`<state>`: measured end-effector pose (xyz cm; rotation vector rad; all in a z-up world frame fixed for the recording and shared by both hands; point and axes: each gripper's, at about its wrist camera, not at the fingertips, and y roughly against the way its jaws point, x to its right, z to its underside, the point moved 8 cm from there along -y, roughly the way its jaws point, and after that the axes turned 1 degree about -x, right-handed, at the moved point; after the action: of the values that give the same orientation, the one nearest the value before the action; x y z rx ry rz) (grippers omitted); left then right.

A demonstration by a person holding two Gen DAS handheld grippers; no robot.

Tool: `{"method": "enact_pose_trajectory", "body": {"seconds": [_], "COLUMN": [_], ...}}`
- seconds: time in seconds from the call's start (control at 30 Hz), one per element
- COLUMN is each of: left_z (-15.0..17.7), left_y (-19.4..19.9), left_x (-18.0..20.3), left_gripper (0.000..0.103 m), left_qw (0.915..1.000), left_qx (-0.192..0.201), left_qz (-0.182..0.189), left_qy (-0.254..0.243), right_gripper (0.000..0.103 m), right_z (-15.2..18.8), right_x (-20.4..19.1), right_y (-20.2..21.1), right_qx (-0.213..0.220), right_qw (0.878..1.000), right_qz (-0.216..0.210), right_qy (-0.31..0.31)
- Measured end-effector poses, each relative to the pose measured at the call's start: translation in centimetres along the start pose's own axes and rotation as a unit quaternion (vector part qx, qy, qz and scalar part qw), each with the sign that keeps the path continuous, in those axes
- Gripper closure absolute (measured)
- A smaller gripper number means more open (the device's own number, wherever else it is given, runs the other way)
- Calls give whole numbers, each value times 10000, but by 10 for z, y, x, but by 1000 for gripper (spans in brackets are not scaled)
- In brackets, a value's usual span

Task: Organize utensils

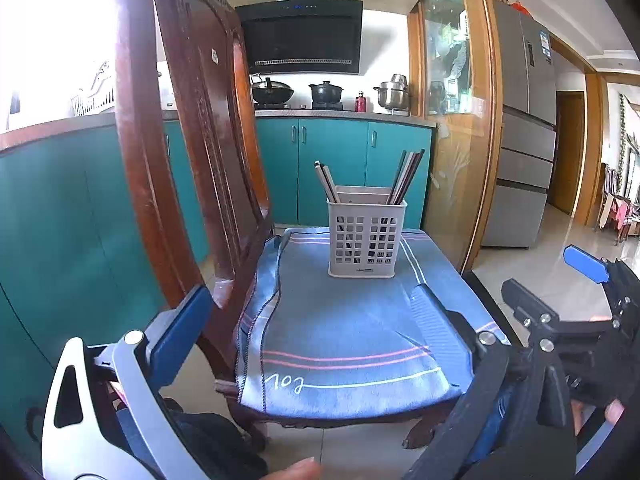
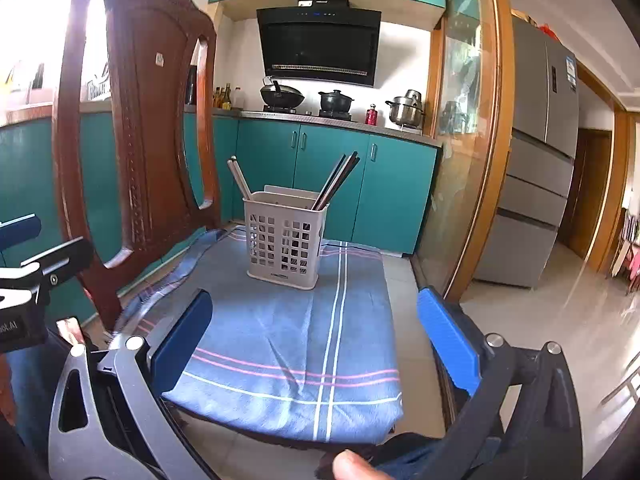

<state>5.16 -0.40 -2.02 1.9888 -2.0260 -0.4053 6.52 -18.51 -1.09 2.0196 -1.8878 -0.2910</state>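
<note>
My left gripper [image 1: 312, 320] and right gripper [image 2: 316, 340] gape wide, empty; dark chopsticks [image 1: 406, 178] stand in the pale perforated plastic holder [image 1: 366, 236], sorting apparently finished.

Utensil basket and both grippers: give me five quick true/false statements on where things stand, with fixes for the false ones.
1. The utensil basket stands upright on the blue cloth. True.
2. Chopsticks lie flat on the cloth. False: they stand in the basket, leaning out to both sides.
3. The left gripper is shut on a chopstick. False: its jaws stand wide open with nothing between them.
4. The right gripper is open and empty. True.
5. The cloth covers a kitchen counter. False: it is draped over the seat of a wooden chair.
</note>
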Motion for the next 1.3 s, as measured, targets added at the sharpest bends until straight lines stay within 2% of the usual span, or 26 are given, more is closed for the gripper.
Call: {"method": "enact_pose_trajectory", "body": {"seconds": [0.13,0.43,1.3], "left_z": [-1,-9,-7], "left_y": [15,41,38], "left_x": [5,11,12], "left_gripper": [4,4,4], "left_qw": [9999,9991,9993], "left_qx": [76,295,199], "left_qz": [-22,11,47], "left_qy": [-146,-289,-320], "right_gripper": [3,3,3], "right_z": [-1,-5,-1], "right_x": [7,2,5], "right_y": [18,49,54], "right_qx": [48,286,294], "right_qw": [9999,9996,9995], "right_qz": [-60,28,34], "right_qy": [-151,15,-123]}}
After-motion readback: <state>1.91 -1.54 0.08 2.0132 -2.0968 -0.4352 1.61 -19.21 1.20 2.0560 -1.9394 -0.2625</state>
